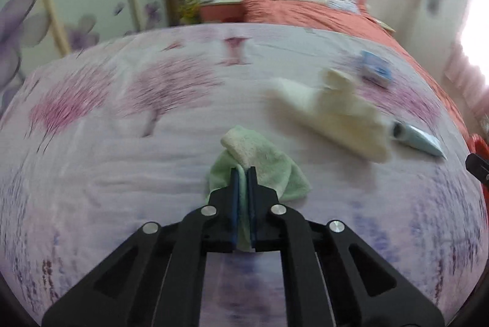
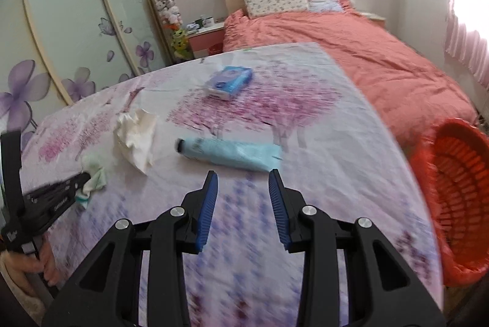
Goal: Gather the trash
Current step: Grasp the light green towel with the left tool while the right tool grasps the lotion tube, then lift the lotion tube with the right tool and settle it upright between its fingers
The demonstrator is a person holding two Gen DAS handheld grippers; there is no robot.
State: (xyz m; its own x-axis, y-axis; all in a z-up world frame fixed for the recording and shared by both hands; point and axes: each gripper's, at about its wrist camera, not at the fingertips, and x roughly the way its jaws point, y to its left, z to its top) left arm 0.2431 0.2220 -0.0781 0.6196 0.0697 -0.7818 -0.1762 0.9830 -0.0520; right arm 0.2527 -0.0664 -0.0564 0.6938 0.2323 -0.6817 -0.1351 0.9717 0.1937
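Observation:
My left gripper (image 1: 243,169) is shut on a crumpled pale green tissue (image 1: 262,165) just above the floral sheet; it also shows at the left of the right wrist view (image 2: 87,175) with the green tissue (image 2: 94,171). A crumpled white tissue (image 1: 333,113) (image 2: 136,134) lies beyond it. A light blue tube with a dark cap (image 2: 229,154) (image 1: 418,139) lies just ahead of my right gripper (image 2: 243,172), which is open and empty. A blue tissue pack (image 2: 229,82) (image 1: 376,68) lies farther back.
A red plastic basket (image 2: 455,195) stands off the right edge of the sheet-covered surface (image 2: 305,189). A bed with a coral cover (image 2: 366,51) and pillows is behind. A wardrobe with flower-print doors (image 2: 61,36) is to the left.

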